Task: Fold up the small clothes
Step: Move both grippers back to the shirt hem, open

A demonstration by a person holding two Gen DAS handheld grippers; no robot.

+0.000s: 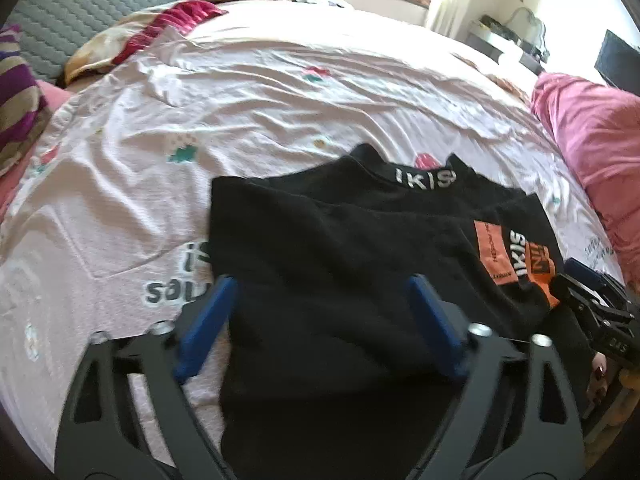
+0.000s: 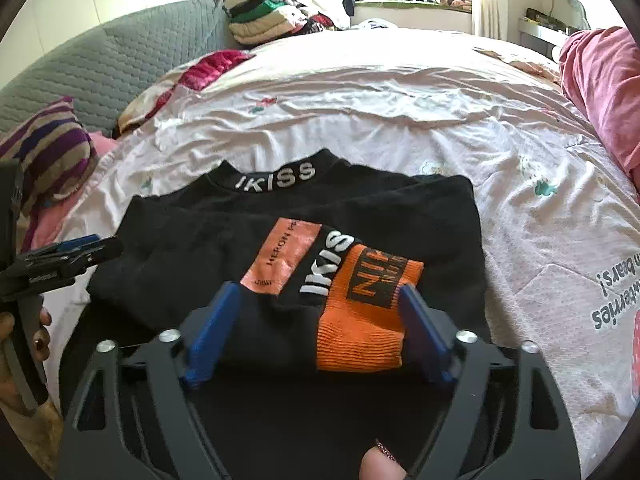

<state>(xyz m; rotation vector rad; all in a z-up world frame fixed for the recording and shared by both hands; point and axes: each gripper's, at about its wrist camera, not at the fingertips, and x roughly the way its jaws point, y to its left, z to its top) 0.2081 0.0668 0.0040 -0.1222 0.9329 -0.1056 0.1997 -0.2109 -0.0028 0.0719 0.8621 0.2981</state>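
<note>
A small black top (image 1: 340,248) with a white-lettered collar (image 1: 426,179) lies partly folded on the bed sheet (image 1: 248,92). Its sleeve with an orange cuff (image 2: 360,320) is laid across the body. My left gripper (image 1: 324,292) is open, its blue fingers (image 1: 216,320) spread over the top's near left part. My right gripper (image 2: 316,300) is open, its fingers (image 2: 420,332) either side of the orange cuff (image 1: 536,276). The top also shows in the right wrist view (image 2: 192,256). Each gripper shows at the edge of the other's view.
A pink blanket (image 2: 600,88) lies along the bed's right side. A striped cushion (image 2: 52,152) and a grey quilted headboard (image 2: 100,64) are at the left. Piled clothes (image 2: 272,20) sit at the far end. The pale printed sheet surrounds the top.
</note>
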